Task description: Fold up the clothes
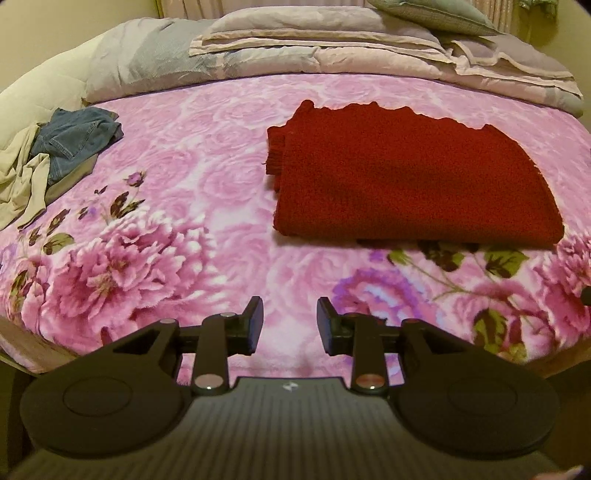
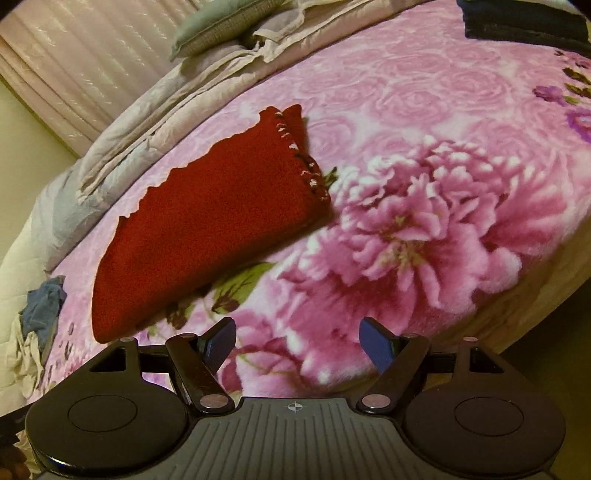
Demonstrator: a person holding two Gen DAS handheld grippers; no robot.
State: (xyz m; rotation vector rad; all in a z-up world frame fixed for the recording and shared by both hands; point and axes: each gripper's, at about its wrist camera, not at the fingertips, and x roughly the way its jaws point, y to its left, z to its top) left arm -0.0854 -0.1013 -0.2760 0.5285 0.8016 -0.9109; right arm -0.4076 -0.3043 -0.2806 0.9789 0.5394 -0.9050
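A dark red knitted garment (image 1: 410, 177) lies folded flat on the pink floral blanket (image 1: 192, 155), its scalloped edge toward the pillows. The right wrist view shows the same red garment (image 2: 207, 229) left of centre, with pale stitching along one side. My left gripper (image 1: 290, 323) hovers over the blanket in front of it, jaws apart with nothing between them. My right gripper (image 2: 299, 339) also hangs above the floral blanket (image 2: 424, 229), to the right of the garment, jaws spread wide and empty.
A heap of blue denim (image 1: 77, 136) and pale cloth (image 1: 22, 184) lies at the bed's left side. Folded grey-lilac bedding (image 1: 314, 40) and a green pillow (image 2: 221, 26) line the head end. A dark folded stack (image 2: 528, 22) sits at the far right corner.
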